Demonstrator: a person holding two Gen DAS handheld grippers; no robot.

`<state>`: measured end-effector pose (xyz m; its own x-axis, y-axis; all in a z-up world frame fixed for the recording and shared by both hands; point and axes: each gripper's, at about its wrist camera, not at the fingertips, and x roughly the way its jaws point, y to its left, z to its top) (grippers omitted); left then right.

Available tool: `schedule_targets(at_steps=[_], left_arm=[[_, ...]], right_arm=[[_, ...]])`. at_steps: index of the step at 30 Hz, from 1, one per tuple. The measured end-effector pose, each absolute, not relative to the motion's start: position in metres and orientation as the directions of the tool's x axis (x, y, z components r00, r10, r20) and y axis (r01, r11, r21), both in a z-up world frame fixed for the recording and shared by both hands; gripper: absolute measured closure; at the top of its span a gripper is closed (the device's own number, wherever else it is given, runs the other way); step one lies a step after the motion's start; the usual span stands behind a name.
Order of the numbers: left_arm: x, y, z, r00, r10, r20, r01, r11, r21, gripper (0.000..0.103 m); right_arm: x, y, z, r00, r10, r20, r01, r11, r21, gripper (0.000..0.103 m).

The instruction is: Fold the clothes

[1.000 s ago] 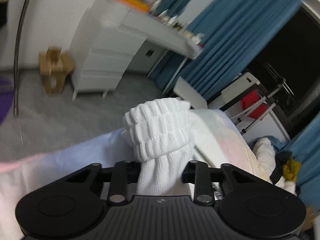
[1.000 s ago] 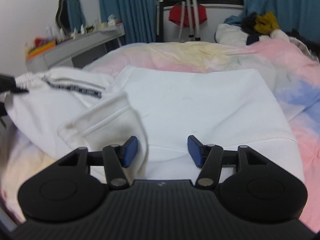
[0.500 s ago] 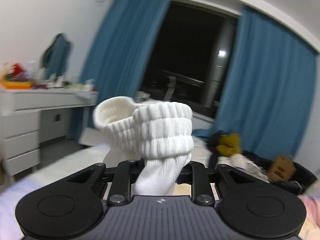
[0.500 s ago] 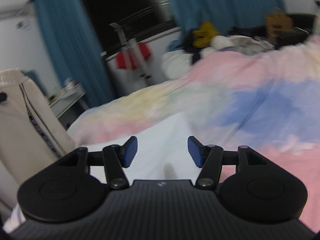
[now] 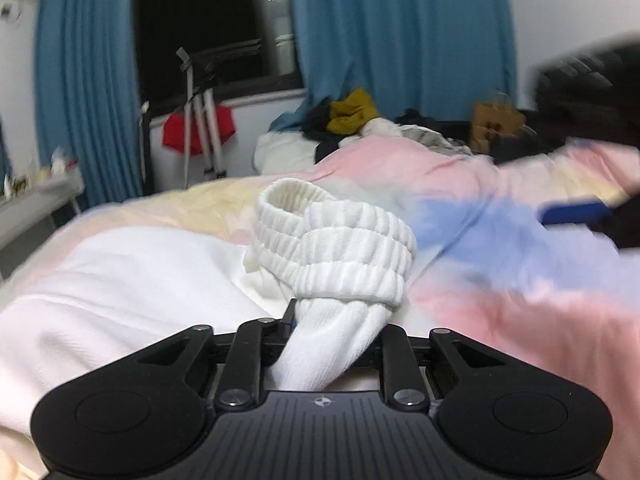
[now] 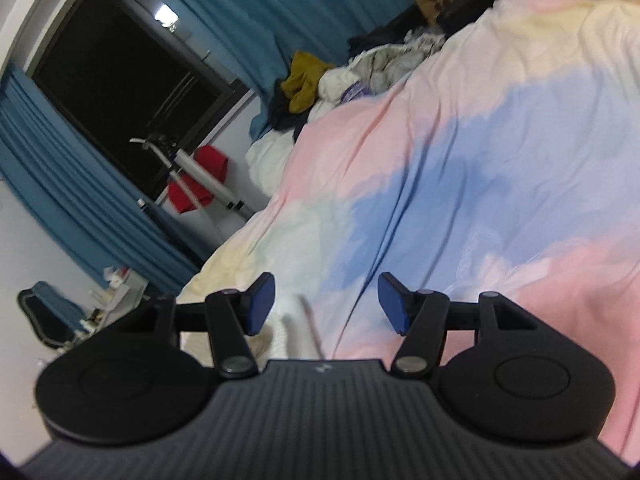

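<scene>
Left wrist: our left gripper was clamped on the white garment's ribbed cuff, lifted over the bed. Right wrist: our right gripper gaped empty, tilted. Mid-fold, we judged; next, lay the cuff flat.

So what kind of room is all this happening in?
Most likely a bedroom at night. A bed with a pastel duvet fills the view, blue curtains frame a dark window, and a heap of clothes lies at the bed's far end.
</scene>
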<state>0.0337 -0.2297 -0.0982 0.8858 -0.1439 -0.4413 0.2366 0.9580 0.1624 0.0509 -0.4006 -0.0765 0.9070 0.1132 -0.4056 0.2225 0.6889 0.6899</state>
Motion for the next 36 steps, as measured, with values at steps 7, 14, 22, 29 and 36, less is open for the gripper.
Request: schedule_targets(at_steps=[7, 14, 22, 29, 36], left_arm=[[0.018, -0.177, -0.096, 0.824, -0.236, -0.516, 0.35, 0.927, 0.135, 0.051], [-0.021, -0.09, -0.066, 0.766, -0.353, -0.537, 0.403, 0.915, -0.027, 0.027], [0.007, 0.019, -0.031, 0.838, -0.237, -0.491, 0.176, 0.97, -0.169, 0.019], [0.065, 0.08, -0.048, 0.815, -0.187, -0.548, 0.047, 0.965, -0.259, 0.019], [0.069, 0.086, -0.069, 0.777, -0.21, -0.594, 0.053, 0.961, -0.27, 0.019]], right_arm=[[0.056, -0.386, -0.075, 0.9, 0.207, -0.383, 0.135, 0.703, 0.698, 0.043], [0.056, -0.372, -0.074, 0.894, 0.251, -0.372, 0.093, 0.706, 0.702, 0.042], [0.053, -0.348, -0.084, 0.878, 0.275, -0.393, 0.088, 0.712, 0.696, 0.015], [0.065, -0.308, -0.091, 0.818, 0.303, -0.488, 0.044, 0.815, 0.578, 0.015], [0.072, -0.305, -0.112, 0.786, 0.196, -0.586, 0.133, 0.873, 0.47, 0.0]])
